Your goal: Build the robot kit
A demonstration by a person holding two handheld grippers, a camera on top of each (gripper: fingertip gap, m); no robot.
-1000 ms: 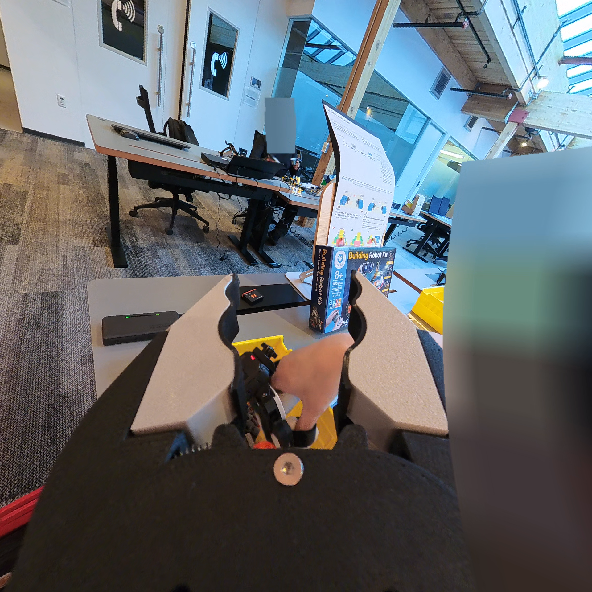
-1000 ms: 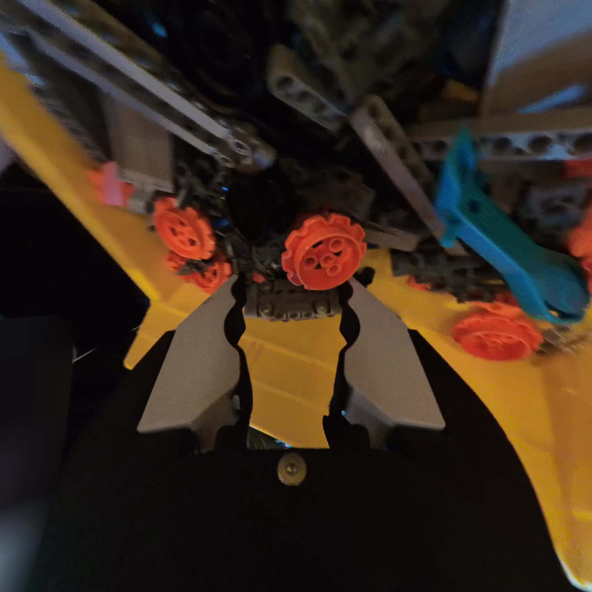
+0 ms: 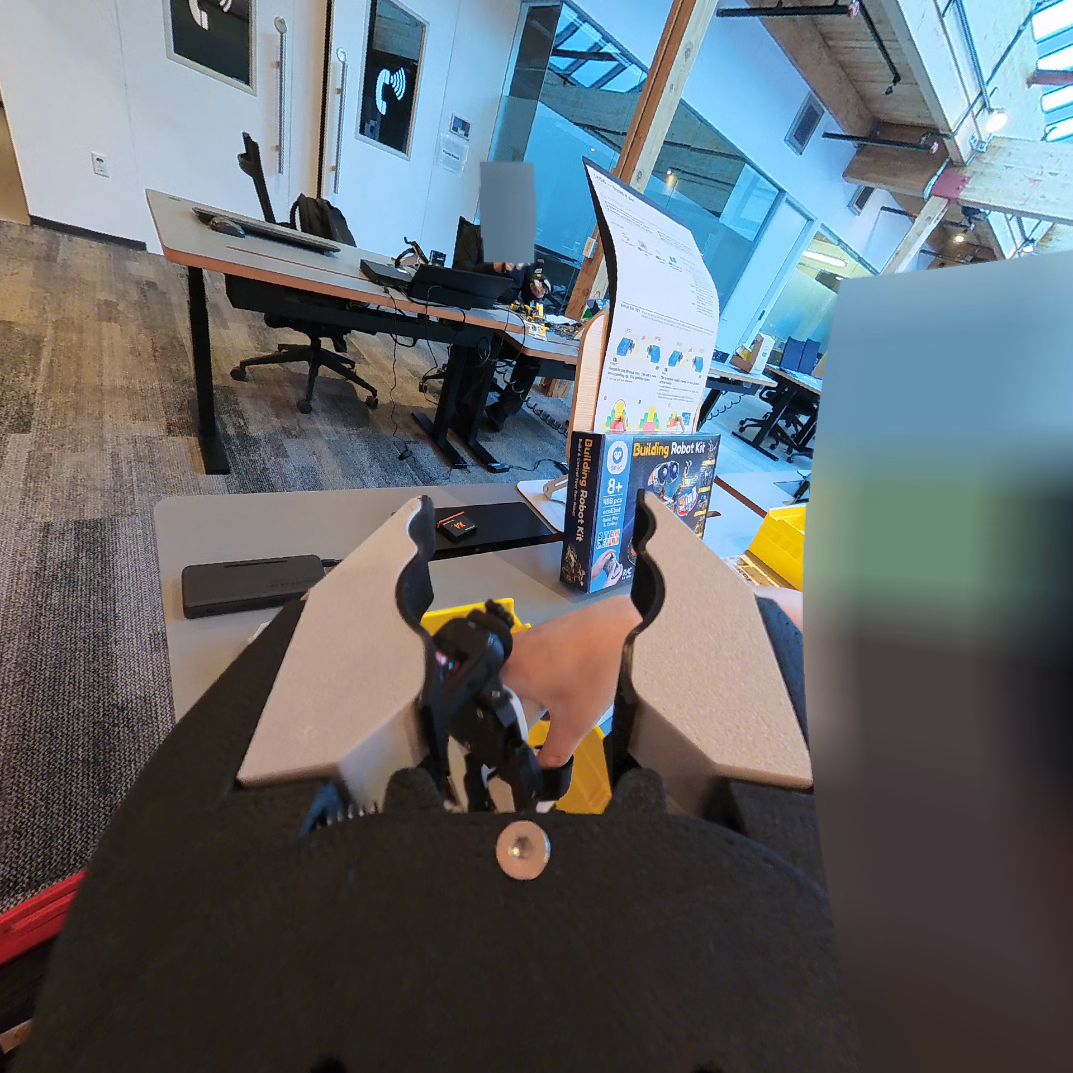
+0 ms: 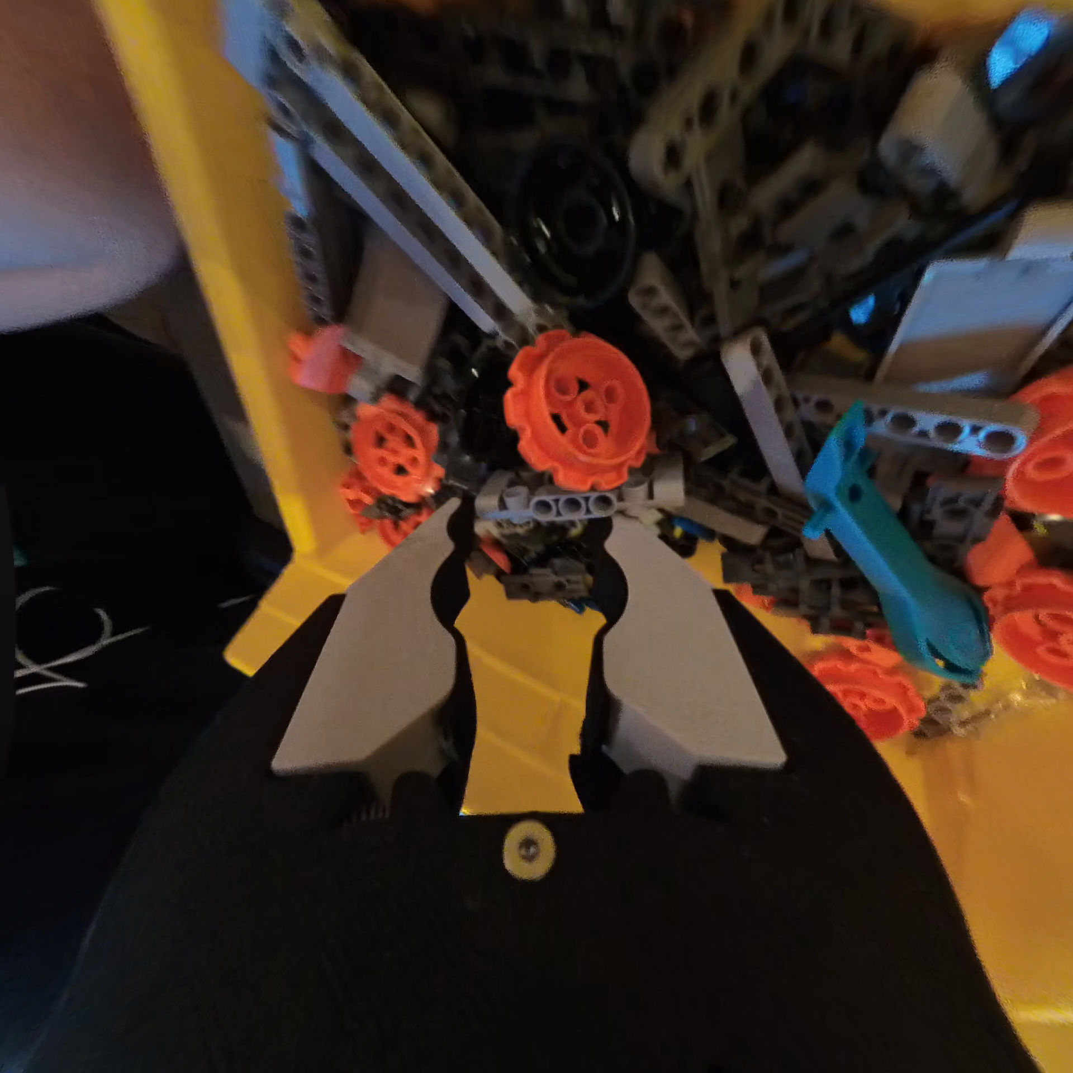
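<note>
My left gripper [image 3: 531,517] is open and empty, held above a grey table [image 3: 261,522]. Below its jaws a person's hand [image 3: 569,668] holds my black right gripper [image 3: 482,685] down in a yellow bin [image 3: 464,615]. In the right wrist view, my right gripper [image 4: 534,514] is inside the yellow bin [image 4: 220,232]. Its jaws stand narrow around a small assembly: a grey holed beam [image 4: 572,505] with dark parts below and an orange toothed wheel [image 4: 578,409] on top. The view is blurred.
The bin holds a pile of grey beams, a black wheel [image 4: 572,223], more orange wheels [image 4: 395,444] and a teal tool [image 4: 894,557]. On the table stand a blue kit box [image 3: 609,511], a black flat device [image 3: 249,583], a printed sheet on a stand [image 3: 650,302] and another yellow bin [image 3: 778,540]. Tip to tip, the grippers are about 30 centimeters apart.
My right gripper's jaws have come closer together on the assembly, and the orange wheel has risen against the rest of the pile. The left gripper has hardly moved.
</note>
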